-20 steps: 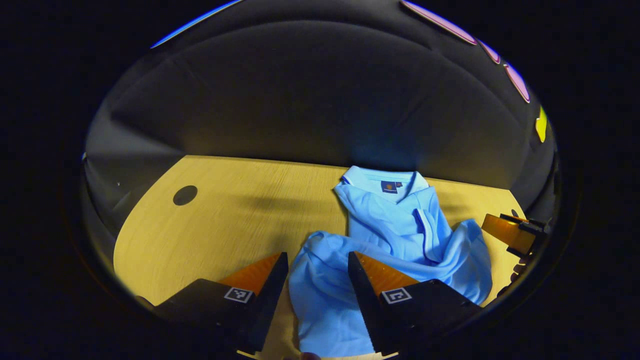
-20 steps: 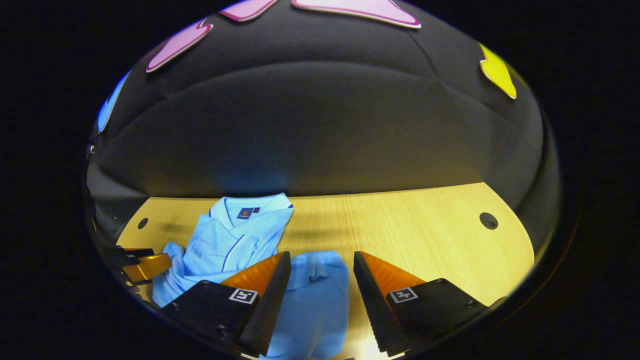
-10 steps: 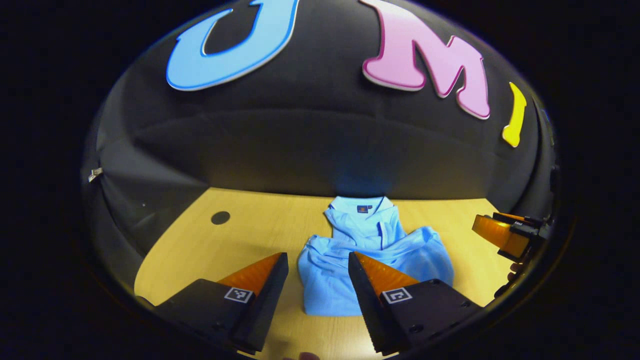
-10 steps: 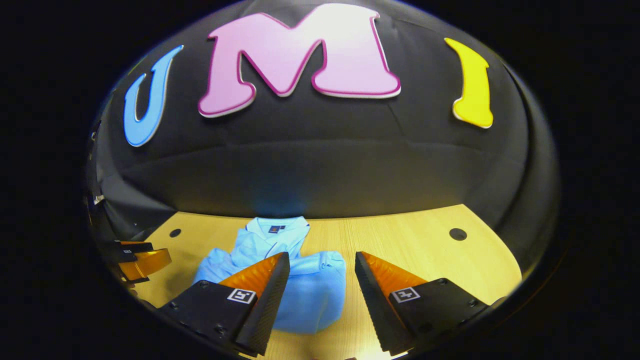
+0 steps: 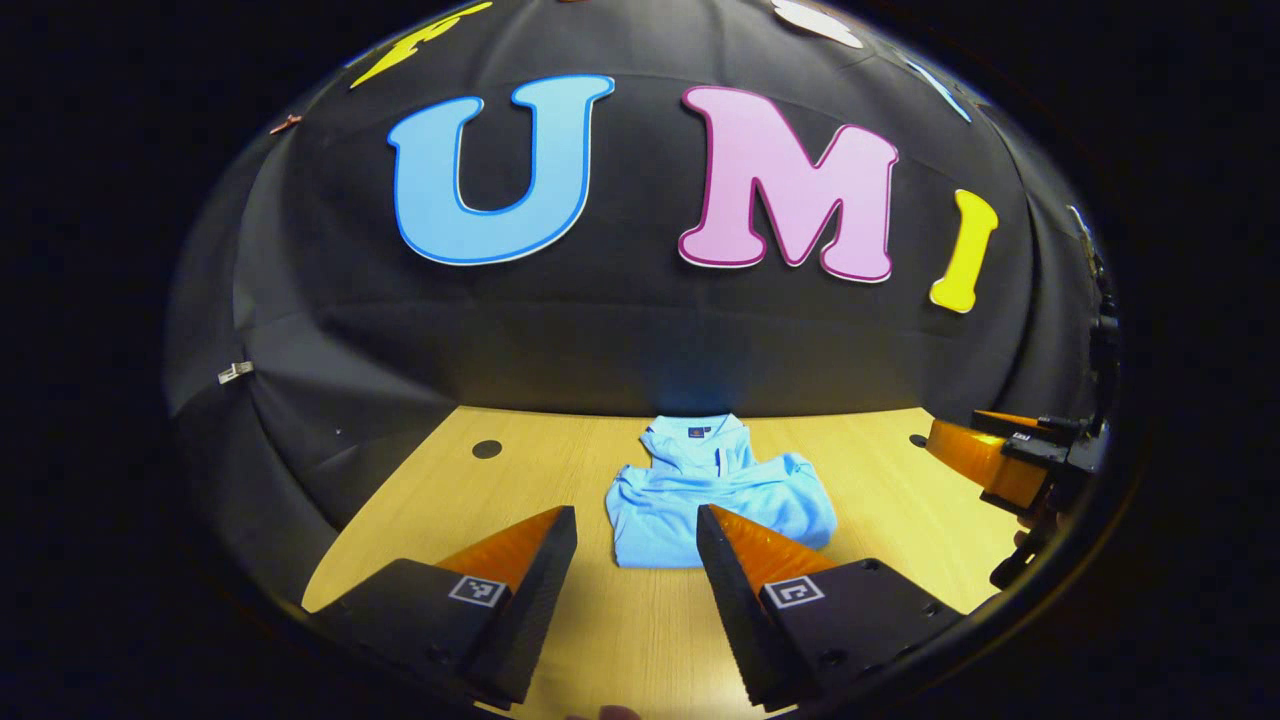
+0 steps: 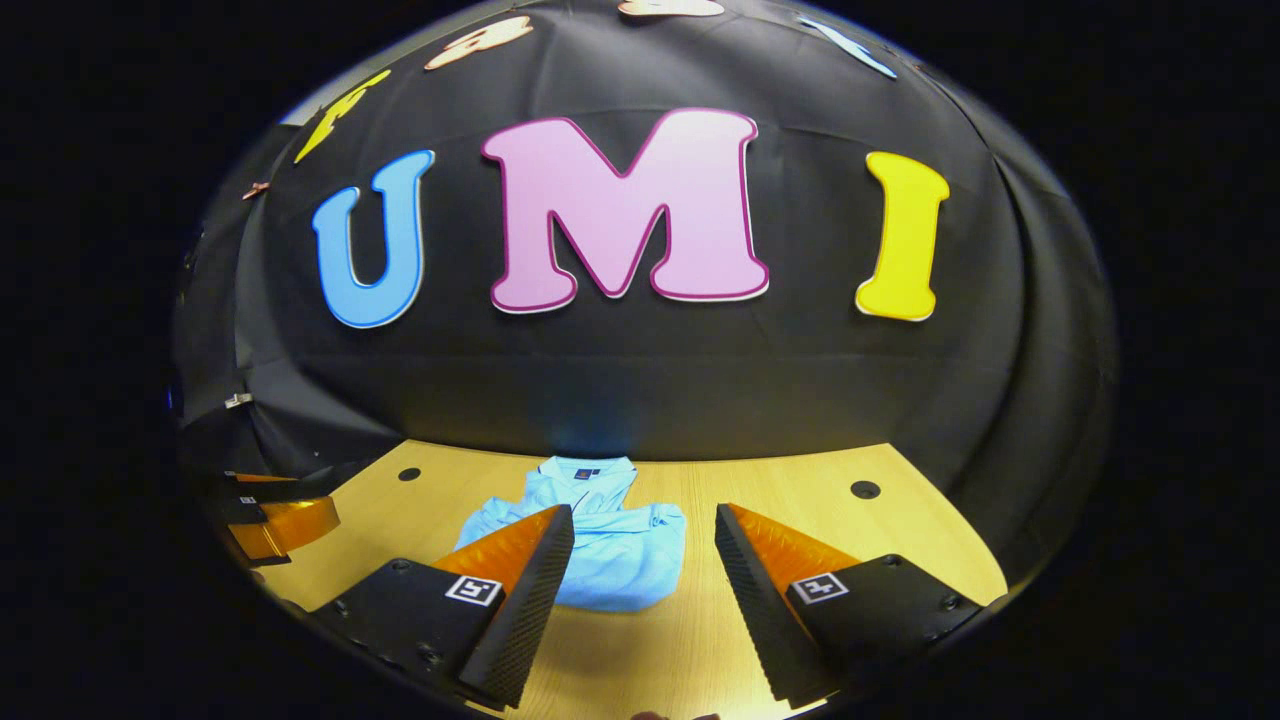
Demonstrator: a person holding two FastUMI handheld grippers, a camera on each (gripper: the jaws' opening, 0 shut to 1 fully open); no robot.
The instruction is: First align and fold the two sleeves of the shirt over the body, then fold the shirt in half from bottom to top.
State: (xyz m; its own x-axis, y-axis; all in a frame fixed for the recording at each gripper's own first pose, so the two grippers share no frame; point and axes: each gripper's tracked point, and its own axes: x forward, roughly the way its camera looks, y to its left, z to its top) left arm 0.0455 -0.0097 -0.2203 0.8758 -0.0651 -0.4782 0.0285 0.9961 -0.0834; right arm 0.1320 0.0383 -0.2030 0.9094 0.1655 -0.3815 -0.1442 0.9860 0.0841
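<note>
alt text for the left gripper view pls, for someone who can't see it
A folded light blue shirt, collar toward the booth's black cloth wall, lies on a wooden table. The left tongs hover open in the foreground, apart from the shirt. The right tongs show at the right edge.

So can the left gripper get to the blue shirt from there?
Probably yes. The left gripper hangs open over bare table, with the folded blue shirt lying straight ahead between its fingers and nothing in between.
</note>
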